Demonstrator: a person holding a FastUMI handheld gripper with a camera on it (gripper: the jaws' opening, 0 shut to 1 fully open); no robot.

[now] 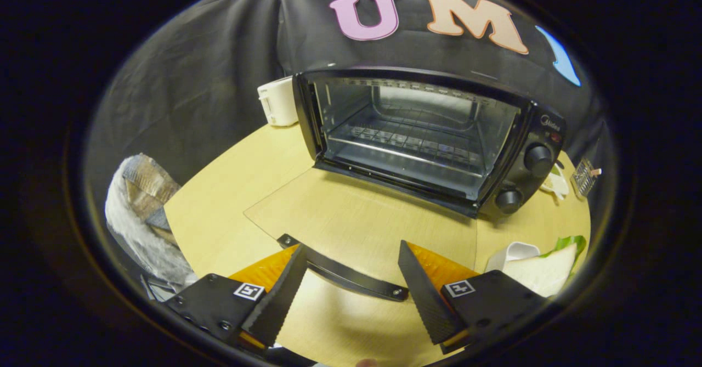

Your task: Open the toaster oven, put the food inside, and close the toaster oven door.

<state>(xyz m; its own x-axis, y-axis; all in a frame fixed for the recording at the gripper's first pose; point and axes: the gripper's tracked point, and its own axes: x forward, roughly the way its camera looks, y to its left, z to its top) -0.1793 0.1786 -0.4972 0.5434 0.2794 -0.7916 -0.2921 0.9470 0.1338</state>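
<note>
- The toaster oven (428, 136) stood with its glass door (362, 213) folded flat, baring the wire rack (406, 145).
- The gripper (351, 284) hung spread wide over the door handle (343, 271), holding nothing.
- A sandwich (548, 271) waited beside the right finger, likely the next grab.

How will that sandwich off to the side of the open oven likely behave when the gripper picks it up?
The sandwich, white bread with green leaf showing, probably squashes easily and feels light. Its layers look loose, so they may slide apart. The gripper is open, its fingers either side of the oven door's handle.
</note>
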